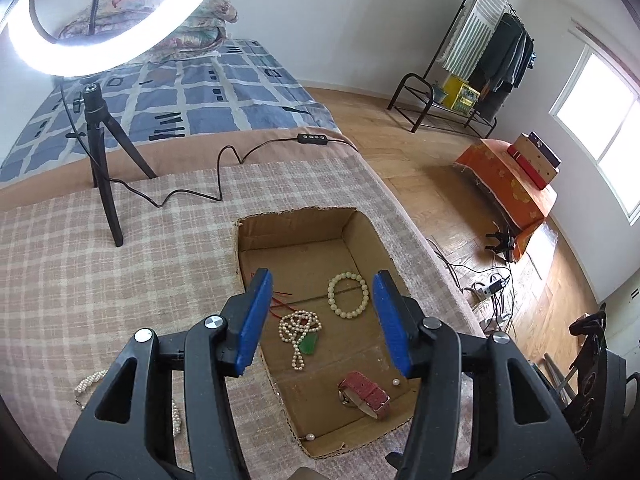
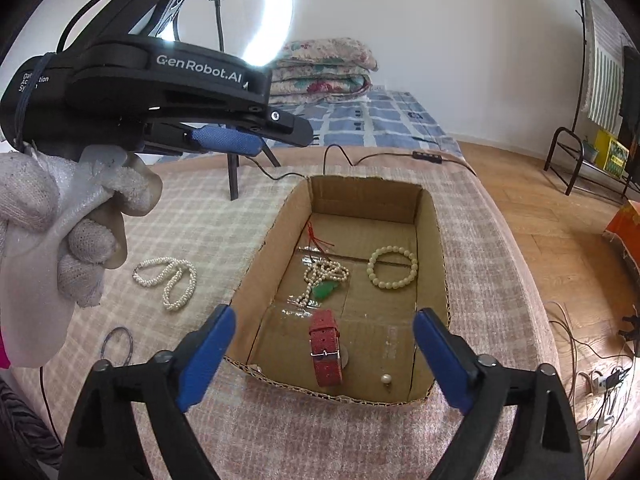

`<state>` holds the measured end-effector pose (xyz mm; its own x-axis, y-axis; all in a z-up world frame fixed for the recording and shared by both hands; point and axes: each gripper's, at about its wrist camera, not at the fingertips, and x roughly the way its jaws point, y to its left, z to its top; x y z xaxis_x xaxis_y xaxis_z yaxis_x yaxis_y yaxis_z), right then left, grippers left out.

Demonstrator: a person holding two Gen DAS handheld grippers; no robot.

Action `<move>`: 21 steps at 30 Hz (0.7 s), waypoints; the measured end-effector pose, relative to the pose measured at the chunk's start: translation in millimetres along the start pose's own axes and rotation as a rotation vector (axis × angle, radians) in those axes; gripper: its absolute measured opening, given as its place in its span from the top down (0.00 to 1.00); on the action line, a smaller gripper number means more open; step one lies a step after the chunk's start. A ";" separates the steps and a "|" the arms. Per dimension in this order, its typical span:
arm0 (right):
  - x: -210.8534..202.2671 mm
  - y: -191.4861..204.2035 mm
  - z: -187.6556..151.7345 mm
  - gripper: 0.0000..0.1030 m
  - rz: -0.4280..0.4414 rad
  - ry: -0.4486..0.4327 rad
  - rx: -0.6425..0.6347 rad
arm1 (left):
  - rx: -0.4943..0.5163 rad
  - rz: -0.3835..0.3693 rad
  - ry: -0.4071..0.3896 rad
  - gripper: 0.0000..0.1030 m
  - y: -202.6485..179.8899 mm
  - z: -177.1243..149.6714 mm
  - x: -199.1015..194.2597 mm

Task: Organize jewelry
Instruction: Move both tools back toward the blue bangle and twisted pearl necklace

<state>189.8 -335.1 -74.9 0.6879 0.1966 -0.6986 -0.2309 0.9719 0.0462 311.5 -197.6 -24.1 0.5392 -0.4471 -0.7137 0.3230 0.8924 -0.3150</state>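
An open cardboard box [image 1: 360, 228] [image 2: 436, 240] sits on the plaid-covered table. In it lie a pale bead bracelet [image 1: 348, 294] [image 2: 393, 267], a pearl necklace with a green pendant [image 1: 300, 330] [image 2: 323, 278], a red-strap watch [image 1: 366, 394] [image 2: 326, 347] and loose pearls [image 2: 385, 378]. A twisted pearl strand [image 1: 90, 382] [image 2: 168, 280] and a thin blue ring [image 2: 117, 343] lie on the cloth left of the box. My left gripper [image 1: 322, 316] is open and empty above the box; it also shows in the right wrist view [image 2: 228, 140]. My right gripper [image 2: 324, 344] is open and empty over the box's near end.
A ring light on a black tripod [image 1: 104, 160] [image 2: 234, 176] stands at the table's far left, its cable [image 1: 224, 160] trailing across the cloth. A bed lies behind. Beyond the table's right edge the floor holds cables and a power strip [image 1: 492, 288].
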 end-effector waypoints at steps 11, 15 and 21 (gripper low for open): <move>-10.2 13.0 2.7 0.00 -0.063 -0.010 -0.005 | -0.032 0.050 -0.061 0.48 27.5 -1.2 -55.8; -17.9 22.6 2.8 0.00 -0.070 -0.029 -0.017 | -0.031 0.081 -0.086 0.47 43.7 -4.7 -85.4; -28.8 36.2 3.9 0.00 -0.073 -0.071 -0.046 | -0.048 0.122 -0.123 0.47 75.2 -21.3 -131.0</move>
<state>164.3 -305.0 -50.2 0.7506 0.1362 -0.6466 -0.2088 0.9773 -0.0365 248.6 -70.6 32.4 0.6640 -0.3369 -0.6676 0.2138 0.9410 -0.2622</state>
